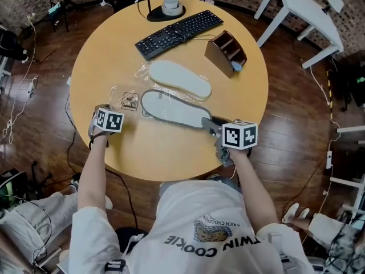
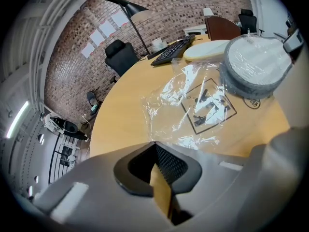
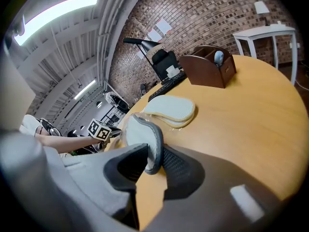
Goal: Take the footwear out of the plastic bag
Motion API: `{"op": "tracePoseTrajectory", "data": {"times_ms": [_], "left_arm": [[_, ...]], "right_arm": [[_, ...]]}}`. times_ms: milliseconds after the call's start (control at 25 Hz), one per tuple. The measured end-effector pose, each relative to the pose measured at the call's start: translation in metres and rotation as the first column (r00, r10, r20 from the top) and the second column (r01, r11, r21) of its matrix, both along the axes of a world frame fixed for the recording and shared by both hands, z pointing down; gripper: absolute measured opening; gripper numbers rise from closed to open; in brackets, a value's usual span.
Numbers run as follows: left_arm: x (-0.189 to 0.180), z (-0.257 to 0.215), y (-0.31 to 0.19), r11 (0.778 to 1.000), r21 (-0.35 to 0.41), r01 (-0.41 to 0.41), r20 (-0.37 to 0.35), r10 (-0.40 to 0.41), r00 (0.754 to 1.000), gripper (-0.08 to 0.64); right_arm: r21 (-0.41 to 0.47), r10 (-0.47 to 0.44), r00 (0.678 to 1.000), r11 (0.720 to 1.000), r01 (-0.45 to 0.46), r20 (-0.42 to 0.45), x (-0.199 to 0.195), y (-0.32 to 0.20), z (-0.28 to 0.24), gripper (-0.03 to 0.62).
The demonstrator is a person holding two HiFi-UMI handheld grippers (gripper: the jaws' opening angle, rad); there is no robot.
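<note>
A grey-rimmed slipper [image 1: 171, 110] lies across the round wooden table [image 1: 142, 153]. My right gripper [image 1: 210, 123] is shut on its near end, and in the right gripper view the slipper [image 3: 142, 137] stands on edge between the pads. At the slipper's other end lies the clear plastic bag [image 1: 128, 100], crumpled and printed with a black square, its film reaching onto that end. My left gripper [image 1: 114, 110] is at the bag's near edge. In the left gripper view its jaws [image 2: 154, 144] meet on the edge of the bag [image 2: 198, 108]. A cream slipper [image 1: 179, 79] lies bare just beyond.
A black keyboard [image 1: 178, 33], a lamp base [image 1: 165, 10] and a brown wooden organiser [image 1: 226, 53] stand on the table's far half. A white side table [image 1: 302, 10] is off to the right. Cables and chairs ring the table on the wooden floor.
</note>
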State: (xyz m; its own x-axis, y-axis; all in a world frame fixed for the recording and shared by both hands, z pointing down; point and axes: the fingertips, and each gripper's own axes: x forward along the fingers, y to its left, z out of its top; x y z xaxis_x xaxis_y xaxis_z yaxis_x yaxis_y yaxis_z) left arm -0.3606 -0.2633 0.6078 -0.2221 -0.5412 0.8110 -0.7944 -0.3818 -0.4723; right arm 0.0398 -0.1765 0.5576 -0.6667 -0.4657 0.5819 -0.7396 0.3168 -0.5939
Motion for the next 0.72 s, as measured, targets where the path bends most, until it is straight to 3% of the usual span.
{"op": "tracePoseTrajectory", "data": {"times_ms": [200,400,560,720], "left_arm": [[0.000,0.000,0.000,1.000,-0.001,0.008,-0.003,-0.008,1.000,0.004],[0.009,-0.008,0.002,1.000,0.020,0.016,-0.080,-0.014,0.997,0.006],[0.050,-0.026,0.007,0.993,0.105,-0.053,-0.137,0.067,0.988,0.006],[0.112,-0.040,0.016,0.976,0.155,-0.152,-0.215,0.184,0.959,0.006]], "right_arm": [[-0.001,0.003,1.000,1.000,-0.003,-0.001,0.010,0.004,-0.002,0.092],[-0.005,0.002,1.000,1.000,-0.002,0.000,0.011,0.004,-0.001,0.092],[-0.006,0.002,1.000,1.000,-0.002,0.019,0.009,0.004,-0.001,0.092],[-0.014,-0.002,1.000,1.000,0.002,0.024,0.007,0.002,0.001,0.092]]}}
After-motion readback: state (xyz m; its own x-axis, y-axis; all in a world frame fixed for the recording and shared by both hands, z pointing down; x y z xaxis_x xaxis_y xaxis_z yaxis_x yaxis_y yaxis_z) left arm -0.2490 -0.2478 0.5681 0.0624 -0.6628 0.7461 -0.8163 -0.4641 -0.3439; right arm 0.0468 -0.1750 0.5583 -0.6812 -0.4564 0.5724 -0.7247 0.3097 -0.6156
